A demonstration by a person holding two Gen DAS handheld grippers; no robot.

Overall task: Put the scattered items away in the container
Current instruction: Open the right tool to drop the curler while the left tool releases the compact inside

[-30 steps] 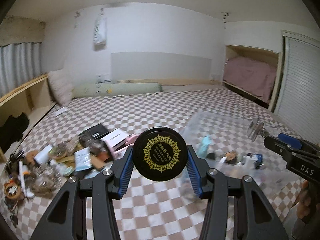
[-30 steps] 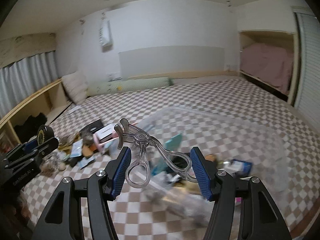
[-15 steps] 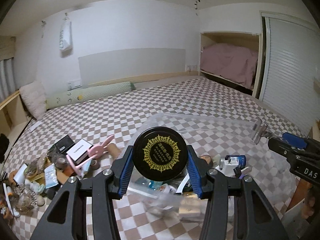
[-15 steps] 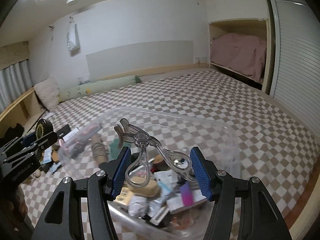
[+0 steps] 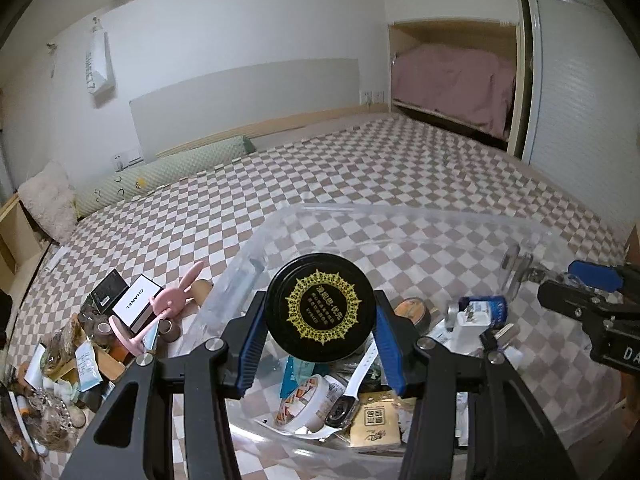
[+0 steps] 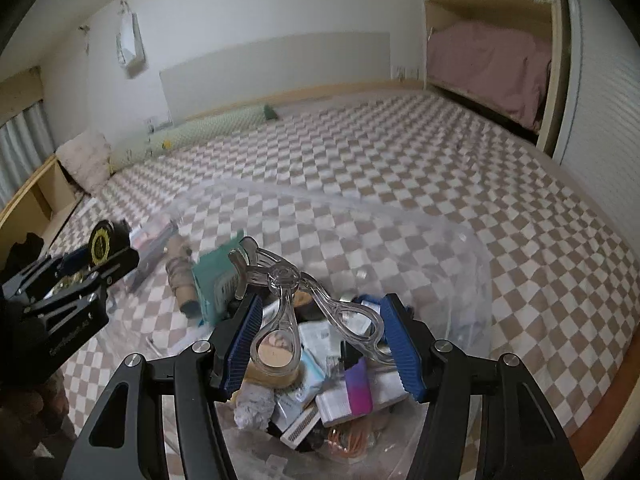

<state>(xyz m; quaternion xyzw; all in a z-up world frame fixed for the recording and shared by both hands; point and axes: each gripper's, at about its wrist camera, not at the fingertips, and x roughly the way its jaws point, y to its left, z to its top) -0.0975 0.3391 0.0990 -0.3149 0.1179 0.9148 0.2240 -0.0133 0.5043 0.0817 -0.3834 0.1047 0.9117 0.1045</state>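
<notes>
My left gripper (image 5: 320, 320) is shut on a round black tin with a gold emblem (image 5: 320, 307), held over the near left part of the clear plastic container (image 5: 360, 210). My right gripper (image 6: 320, 334) is shut on a clear plastic eyelash curler (image 6: 308, 300), hanging above the container (image 6: 460, 248), whose bottom holds tape, a watch, packets and small boxes. Each gripper also shows in the other's view: the right gripper (image 5: 560, 288) at the right, the left gripper (image 6: 80, 264) at the left. Scattered items (image 5: 100, 340) lie in a heap left of the container.
The checkered bed cover (image 5: 360, 168) stretches far behind the container. A pink rabbit-shaped holder (image 5: 168, 300) and a white box (image 5: 136, 300) top the heap. A green bolster (image 5: 160, 172) and a pillow (image 5: 48, 200) lie by the wall. A wooden edge (image 6: 600, 420) runs at the right.
Both grippers have swung right from the heap to above the container, each still holding its item. The container's contents now sit directly below the fingers.
</notes>
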